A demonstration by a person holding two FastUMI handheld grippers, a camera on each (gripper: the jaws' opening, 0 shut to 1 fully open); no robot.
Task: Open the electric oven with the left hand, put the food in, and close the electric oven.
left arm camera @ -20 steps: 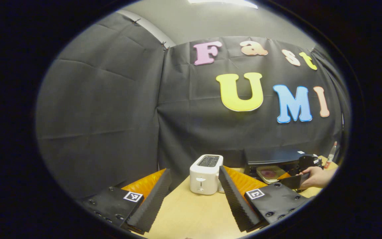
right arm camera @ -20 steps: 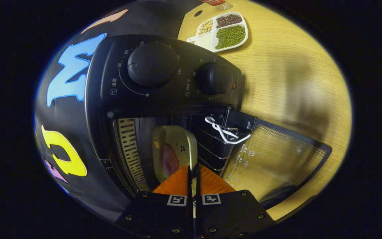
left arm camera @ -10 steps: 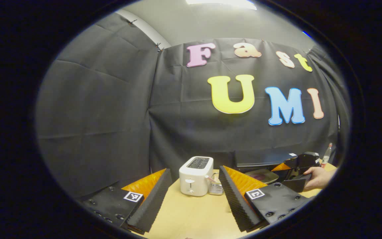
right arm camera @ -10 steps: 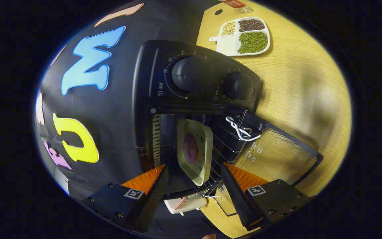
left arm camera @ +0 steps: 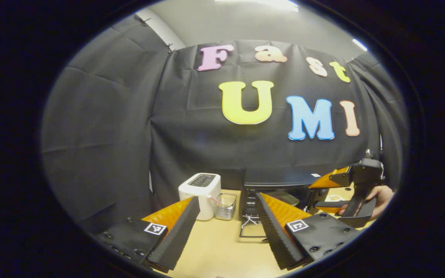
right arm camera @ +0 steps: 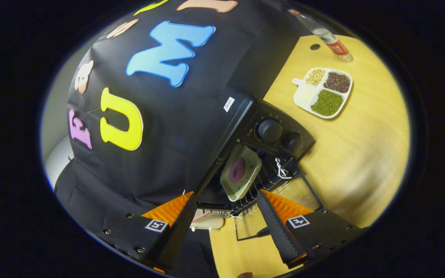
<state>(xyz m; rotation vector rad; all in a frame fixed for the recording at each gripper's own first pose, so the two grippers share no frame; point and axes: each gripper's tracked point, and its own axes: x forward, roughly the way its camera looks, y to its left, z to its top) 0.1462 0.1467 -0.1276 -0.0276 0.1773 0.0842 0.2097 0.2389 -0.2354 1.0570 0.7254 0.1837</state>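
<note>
Both grippers empty, fingers apart: left gripper (left arm camera: 222,227) low over the table (left arm camera: 222,251), right gripper (right arm camera: 226,227) clear of the oven (right arm camera: 263,154). Food tray (right arm camera: 241,172) rests on the rack inside; door (right arm camera: 276,208) down, likely awaiting closing.

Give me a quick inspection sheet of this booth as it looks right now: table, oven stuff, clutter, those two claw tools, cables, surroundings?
Surface: wooden table, bare in places.
Job's things: black oven with its door folded down; food plate on the rack inside.
Clutter: white toaster, small glass container, divided bean tray, bottle.
Grippers: left gripper open, holding nothing; right gripper open, holding nothing, in front of the oven, held by a hand.
Cables: white cord loop on the oven rack.
Surroundings: black cloth wall.
</note>
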